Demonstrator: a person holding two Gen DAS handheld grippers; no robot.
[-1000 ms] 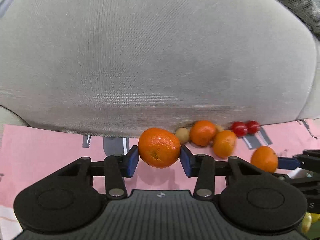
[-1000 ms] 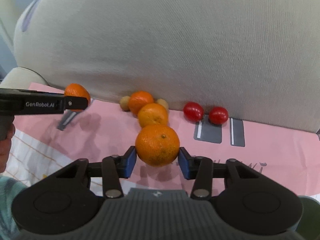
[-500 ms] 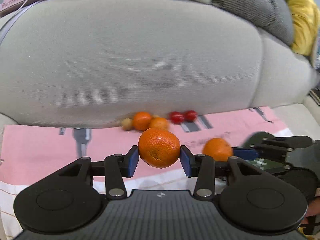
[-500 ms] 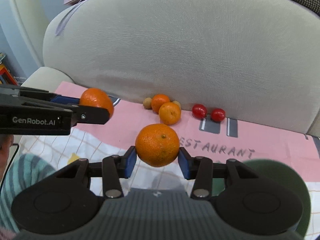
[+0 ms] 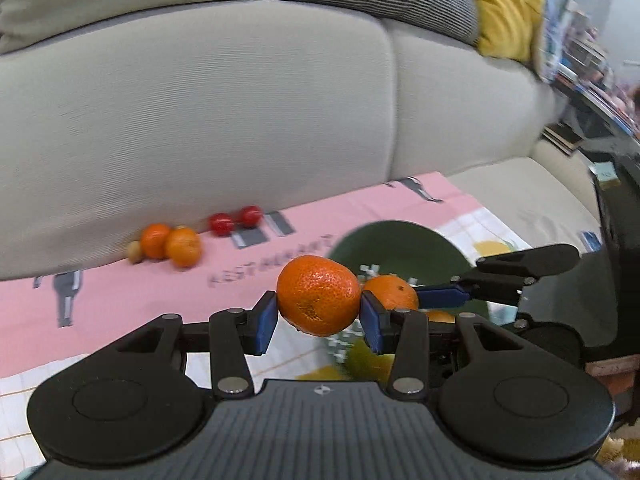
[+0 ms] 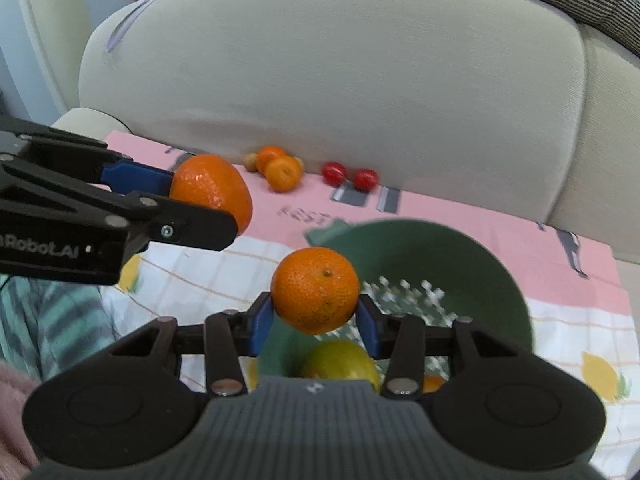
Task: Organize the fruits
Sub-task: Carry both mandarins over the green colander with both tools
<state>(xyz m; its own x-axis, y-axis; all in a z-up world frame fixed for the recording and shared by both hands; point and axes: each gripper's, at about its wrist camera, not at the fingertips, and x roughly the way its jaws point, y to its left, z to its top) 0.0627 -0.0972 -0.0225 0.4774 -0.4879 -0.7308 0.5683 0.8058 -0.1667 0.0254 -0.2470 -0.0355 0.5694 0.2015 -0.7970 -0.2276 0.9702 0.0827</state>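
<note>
Right wrist view: a round orange mandarin with a dimpled peel (image 6: 315, 290) is pinched between the blue pads of the right gripper (image 6: 316, 312), held in the air above the near rim of a dark green perforated plastic colander bowl (image 6: 500, 264). A yellow-green citrus fruit (image 6: 340, 362) already lies inside that bowl. A second orange mandarin (image 5: 318, 295) is clamped in the left gripper (image 5: 319, 320), just beside the bowl and not yet over it.

The step in hand is judged to be the dropping of both fruits into the bowl. It is best done if each mandarin is carried past the rim and lowered close to the perforated floor before the pads are parted, so that no bounce is caused. The two grippers should be kept apart, and one emptied before the other.

Two mandarins (image 6: 280, 168) and two red cherry tomatoes (image 6: 350, 176) are left on the pink printed cloth (image 6: 460, 216) against the grey sofa cushion (image 6: 340, 60).
</note>
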